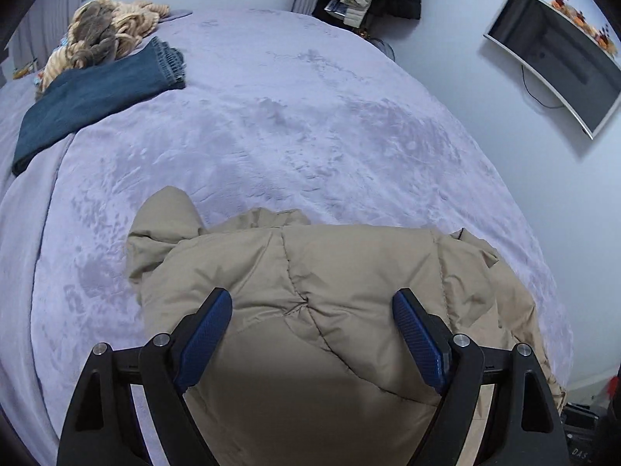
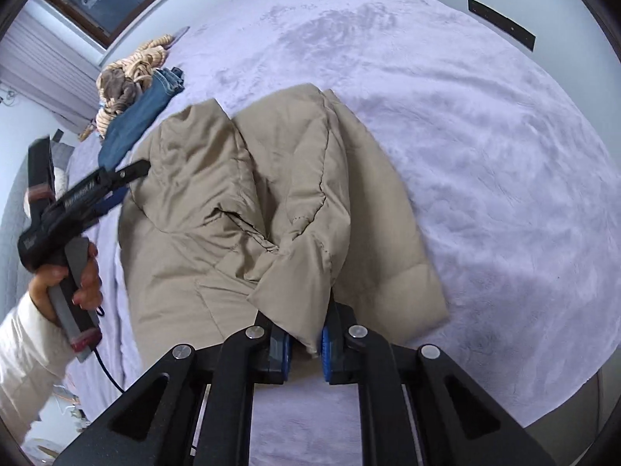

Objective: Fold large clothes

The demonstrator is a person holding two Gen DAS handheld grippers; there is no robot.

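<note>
Bed (image 1: pixel 310 116) covered with lavender plush blanket (image 2: pixel 485 155); tan puffer jacket (image 1: pixel 310 291) lying at near edge, folded blue jeans (image 1: pixel 97 97) and striped knit bundle (image 1: pixel 101 35) at far corner

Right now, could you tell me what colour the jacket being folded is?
The jacket is plain beige; the right wrist view shows it best.

Your right hand-held gripper (image 2: pixel 304 343) is clamped on a corner of the tan puffer jacket (image 2: pixel 248 209), fabric pinched between the blue pads (image 2: pixel 325 353). The jacket lies bunched on the lavender bed (image 2: pixel 485 147) directly ahead of it. Off to its left, your left hand-held gripper (image 2: pixel 128 178) hovers at the jacket's edge, jaw state unclear. Far ahead-left: folded jeans (image 2: pixel 136 124).
</note>
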